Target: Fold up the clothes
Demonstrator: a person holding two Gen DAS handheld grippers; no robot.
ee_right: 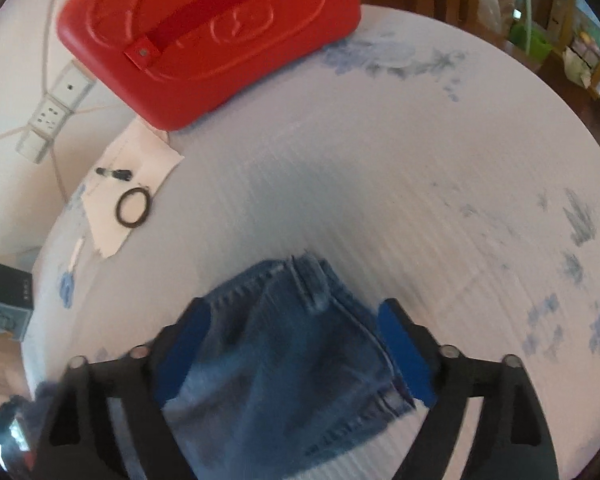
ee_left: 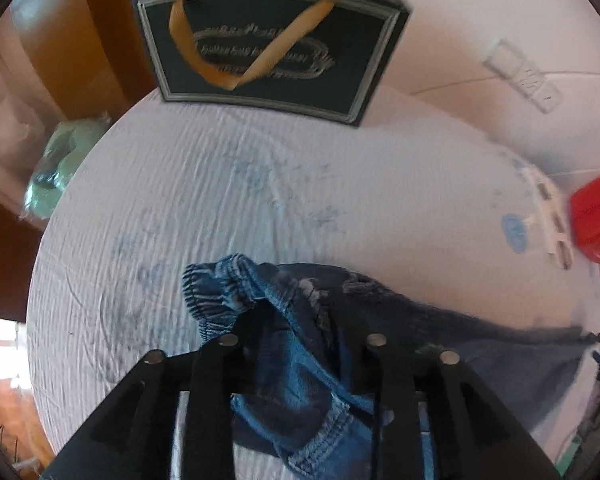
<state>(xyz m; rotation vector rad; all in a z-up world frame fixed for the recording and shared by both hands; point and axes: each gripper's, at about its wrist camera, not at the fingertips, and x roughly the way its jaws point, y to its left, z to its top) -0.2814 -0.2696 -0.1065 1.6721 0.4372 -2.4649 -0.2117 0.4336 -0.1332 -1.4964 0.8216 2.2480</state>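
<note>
Blue denim fills the near part of both wrist views: a pair of faded blue jeans with an elasticated waistband (ee_left: 300, 344) is bunched between the left tongs (ee_left: 296, 320), whose black fingers stand close on either side of the cloth, so they look clamped on it near the gathered waistband. That end seems lifted a little off the white ribbed bedsheet with pale blue flower print (ee_left: 204, 184), the rest trailing away to the right. In the other view the right tongs (ee_right: 292, 344), with blue pads, straddle a flatter denim end (ee_right: 284, 344); the pads stand wide, just beside the cloth edges, so I judge them open or only loosely set. Holding two ends apart like this suits either spreading the garment or bringing it over on itself; which, I cannot tell.

Farther off stand a dark paper gift bag with gold ribbon handles (ee_left: 268, 44), its ornate lettering too blurred to read, and a red moulded plastic case with a handle (ee_right: 212, 28) bearing an embossed emblem, not legible.
</note>
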